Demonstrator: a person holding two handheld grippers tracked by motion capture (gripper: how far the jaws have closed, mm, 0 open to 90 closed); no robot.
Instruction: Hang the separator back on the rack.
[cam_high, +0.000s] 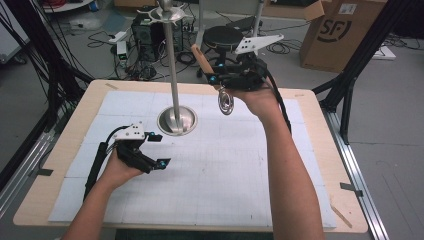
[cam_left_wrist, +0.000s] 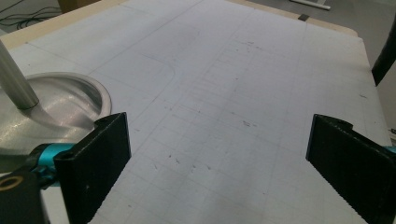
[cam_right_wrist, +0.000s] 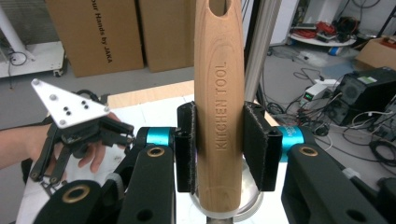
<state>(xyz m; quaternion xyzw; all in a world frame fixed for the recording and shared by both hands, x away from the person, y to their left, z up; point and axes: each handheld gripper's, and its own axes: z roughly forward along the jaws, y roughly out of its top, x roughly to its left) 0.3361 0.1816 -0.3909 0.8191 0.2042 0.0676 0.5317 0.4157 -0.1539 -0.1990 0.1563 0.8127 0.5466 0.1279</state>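
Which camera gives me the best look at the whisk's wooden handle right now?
The right gripper view: the handle stands upright and close between the right gripper's fingers, its engraved lettering readable. The high view shows the handle small and tilted above the hand, with the wire head hanging below.

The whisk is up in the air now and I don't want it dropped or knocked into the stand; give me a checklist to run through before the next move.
1. Right gripper shut on the whisk's wooden handle: ok, both pads press its sides.
2. Handle seated well between the pads: ok, it runs through the middle of them.
3. Wire head hangs free above the table: ok.
4. Whisk apart from the stand's pole: ok, a gap shows in the high view.
5. Left gripper open and holding nothing: ok.
6. Hook or top of the stand ready to take the whisk: cannot tell.
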